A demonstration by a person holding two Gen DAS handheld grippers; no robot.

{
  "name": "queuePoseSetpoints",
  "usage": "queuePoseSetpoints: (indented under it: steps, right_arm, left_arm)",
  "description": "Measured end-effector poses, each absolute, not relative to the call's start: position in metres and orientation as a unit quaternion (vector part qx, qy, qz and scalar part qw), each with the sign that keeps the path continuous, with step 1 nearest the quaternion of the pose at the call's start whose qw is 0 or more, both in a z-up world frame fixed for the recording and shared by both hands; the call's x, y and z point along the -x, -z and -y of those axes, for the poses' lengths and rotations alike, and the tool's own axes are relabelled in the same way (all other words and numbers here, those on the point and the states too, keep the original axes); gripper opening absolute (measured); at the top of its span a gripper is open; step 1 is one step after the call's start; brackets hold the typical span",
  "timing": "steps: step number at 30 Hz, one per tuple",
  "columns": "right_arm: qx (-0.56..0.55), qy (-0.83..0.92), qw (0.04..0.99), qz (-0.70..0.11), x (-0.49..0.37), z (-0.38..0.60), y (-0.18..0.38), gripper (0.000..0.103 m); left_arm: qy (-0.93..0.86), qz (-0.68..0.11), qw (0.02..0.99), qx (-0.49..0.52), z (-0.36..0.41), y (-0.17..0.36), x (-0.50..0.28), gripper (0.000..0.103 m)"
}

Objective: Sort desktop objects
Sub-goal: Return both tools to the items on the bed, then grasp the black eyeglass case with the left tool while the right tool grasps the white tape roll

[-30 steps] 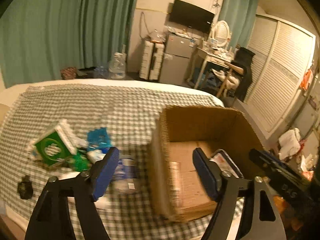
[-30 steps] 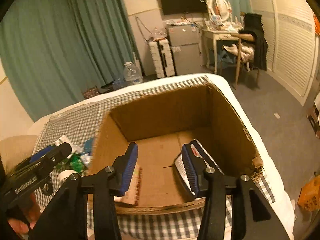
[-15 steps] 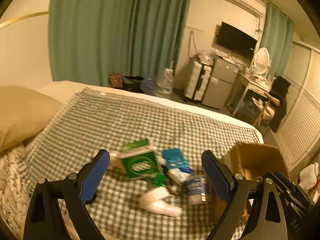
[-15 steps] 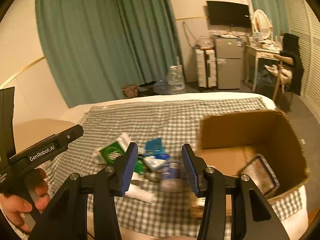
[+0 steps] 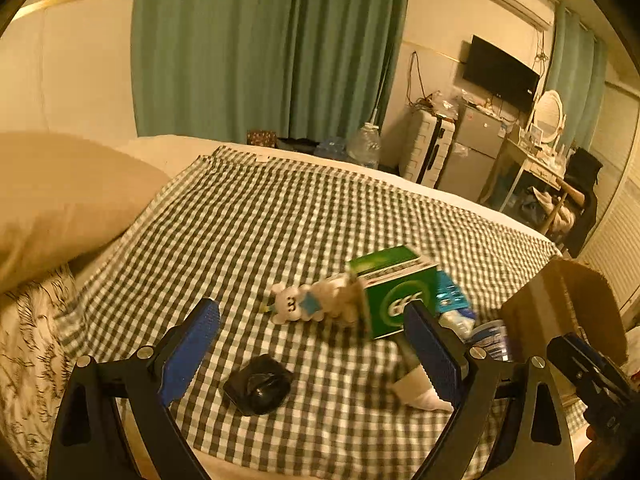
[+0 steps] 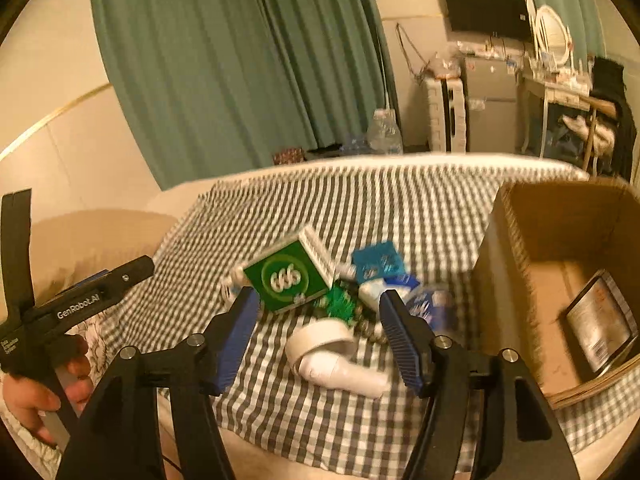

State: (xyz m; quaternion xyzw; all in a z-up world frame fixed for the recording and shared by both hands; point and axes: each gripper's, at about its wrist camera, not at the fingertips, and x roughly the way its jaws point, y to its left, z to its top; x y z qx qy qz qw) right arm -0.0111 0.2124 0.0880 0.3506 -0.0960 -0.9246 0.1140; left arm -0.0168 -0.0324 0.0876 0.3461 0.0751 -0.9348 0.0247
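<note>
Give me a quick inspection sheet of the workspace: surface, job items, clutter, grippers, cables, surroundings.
Surface: checked cloth spread over a bed, pillow at its left.
Job's things: green box, small white toy, black pouch, white tube and blue packets heaped on the cloth; cardboard box on the right with one flat packet inside.
Clutter: images too blurred to name the smaller pieces in the heap.
Grippers: left gripper open and empty; right gripper opening, nothing between its jaws.
Cables: wires on the far wall beside the TV.
Surroundings: green curtains, suitcase, water jug, dressing table.
</note>
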Motion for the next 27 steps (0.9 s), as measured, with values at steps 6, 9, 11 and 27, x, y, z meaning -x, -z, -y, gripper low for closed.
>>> queuePoseSetpoints:
  steps: [6,9,11,27]
  right_arm:
    - [-0.379,0.911,0.122,0.102,0.024,-0.198,-0.048,0.062]
    - [-0.391,0.906,0.13,0.092,0.032,-0.192,-0.035,0.062]
    - [-0.398,0.903,0.136,0.085,0.034,-0.188,-0.026,0.062]
    - [-0.449,0.879,0.161,0.018,0.081,-0.162,0.02,0.063]
  left_arm:
    - [0.927,-0.059,0.026,-0.37,0.037,-0.037,0.024,0.096]
    - [0.918,-0.071,0.03,-0.39,0.044,-0.009,0.028,0.096]
    - [0.906,-0.087,0.042,-0.411,0.048,0.008,0.031,0.096]
    - [0.849,-0.167,0.089,-0.494,0.065,0.068,0.054,0.095]
